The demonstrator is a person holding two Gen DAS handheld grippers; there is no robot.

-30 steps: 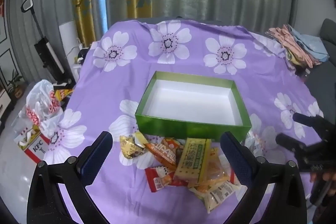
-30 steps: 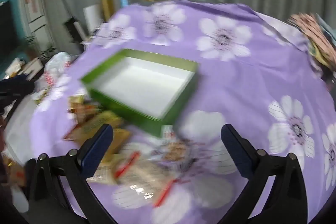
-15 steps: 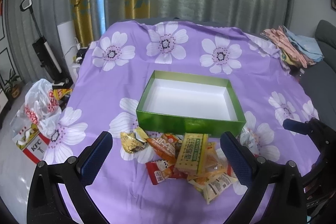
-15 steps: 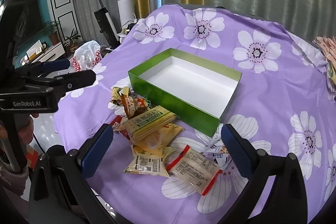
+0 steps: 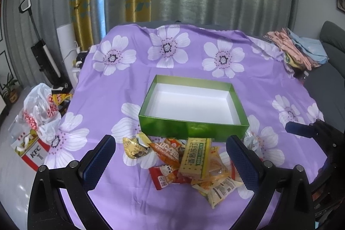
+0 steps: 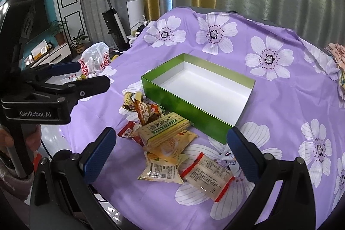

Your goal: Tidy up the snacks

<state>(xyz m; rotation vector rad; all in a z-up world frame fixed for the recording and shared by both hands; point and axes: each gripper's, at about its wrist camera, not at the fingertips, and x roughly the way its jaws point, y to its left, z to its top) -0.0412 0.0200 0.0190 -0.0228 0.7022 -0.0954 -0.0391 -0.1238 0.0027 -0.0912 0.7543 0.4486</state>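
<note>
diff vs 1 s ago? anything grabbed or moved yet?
Only the grippers moved. The left gripper backed away slightly; the right gripper swung from fast motion to a steady view. Nothing grabbed: both open and empty. The green box stayed empty, and the snack pile is unmoved.

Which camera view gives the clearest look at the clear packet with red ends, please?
The right wrist view: the clear packet with red ends lies whole and unobstructed between the gripper's fingers. In the left wrist view it cannot be picked out, apparently hidden behind that gripper's right finger.
</note>
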